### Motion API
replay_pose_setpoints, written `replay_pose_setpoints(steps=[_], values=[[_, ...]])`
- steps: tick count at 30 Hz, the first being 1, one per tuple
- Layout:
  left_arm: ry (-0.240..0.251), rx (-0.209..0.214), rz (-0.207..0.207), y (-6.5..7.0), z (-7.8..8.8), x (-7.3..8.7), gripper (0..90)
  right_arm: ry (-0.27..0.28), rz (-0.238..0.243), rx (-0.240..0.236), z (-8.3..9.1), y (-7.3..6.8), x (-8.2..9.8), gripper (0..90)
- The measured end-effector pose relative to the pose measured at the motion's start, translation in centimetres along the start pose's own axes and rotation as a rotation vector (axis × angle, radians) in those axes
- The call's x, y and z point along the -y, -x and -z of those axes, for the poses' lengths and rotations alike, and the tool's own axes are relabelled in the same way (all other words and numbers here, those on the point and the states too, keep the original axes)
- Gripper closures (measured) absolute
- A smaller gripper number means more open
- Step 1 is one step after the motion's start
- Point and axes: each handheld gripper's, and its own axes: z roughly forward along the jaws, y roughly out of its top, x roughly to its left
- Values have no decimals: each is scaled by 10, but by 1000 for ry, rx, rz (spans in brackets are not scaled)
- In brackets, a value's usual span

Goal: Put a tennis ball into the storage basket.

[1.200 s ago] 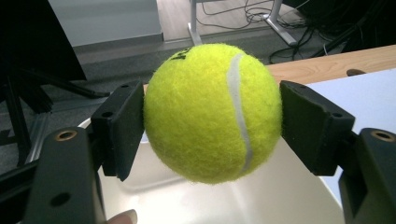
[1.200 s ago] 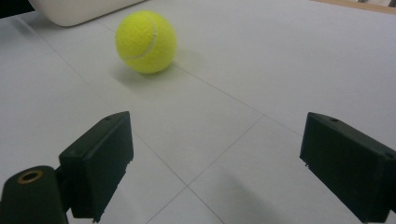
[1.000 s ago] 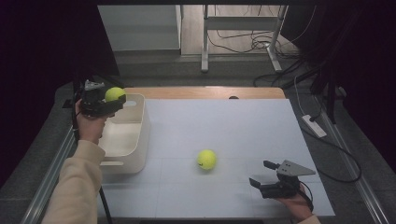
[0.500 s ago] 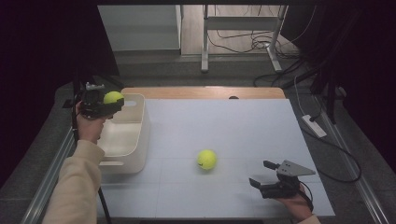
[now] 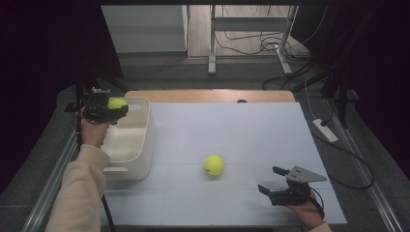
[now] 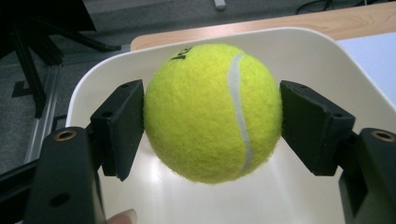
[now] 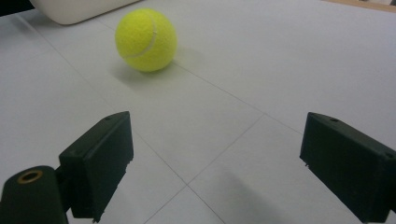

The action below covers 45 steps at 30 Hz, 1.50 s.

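Note:
A yellow tennis ball (image 5: 117, 103) hangs over the far left corner of the white bin (image 5: 140, 145), with my left gripper (image 5: 117, 109) shut on it. In the left gripper view both black pads (image 6: 122, 123) press the ball (image 6: 212, 112) at its sides, above the bin's pale inside (image 6: 327, 56). A second tennis ball (image 5: 213, 165) lies on the white table top, right of the bin. My right gripper (image 5: 268, 179) rests near the front right of the table, open, with nothing between its jaws. In the right gripper view (image 7: 219, 158) that ball (image 7: 145, 39) lies ahead to the left.
The bin (image 7: 74, 11) stands at the table's left edge. A wooden strip (image 5: 208, 95) runs along the table's far edge. A power strip (image 5: 325, 130) and cables lie on the floor to the right. A metal rail (image 5: 53, 179) borders the left side.
My left gripper has sunk slightly toward the bin with the ball still in it. The right gripper and the loose ball have not moved.

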Motion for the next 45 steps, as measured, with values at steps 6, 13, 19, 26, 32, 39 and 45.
replay_pose_setpoints(steps=[6, 13, 19, 26, 32, 39, 45], values=[[-26, -16, 3, 0, -3, 0, 269, -1, 1, 2, 0, 0, 0, 98], [-70, -30, -17, 1, -8, 2, 268, -2, 2, 2, 0, 0, 0, 98], [-62, -43, -10, 1, -7, 1, 269, -2, 2, 1, 0, 0, 0, 98], [-3, -36, 25, 2, 1, -1, 121, 0, 2, 2, 1, 0, 0, 98], [24, 33, 31, 3, 9, 1, 100, 1, 1, 0, 1, 0, 0, 98], [44, 90, 31, 4, 15, 3, 106, 2, 2, 1, 0, 0, 0, 98], [53, 126, 26, 5, 18, 5, 113, 2, 1, 1, 0, 0, 0, 98]])
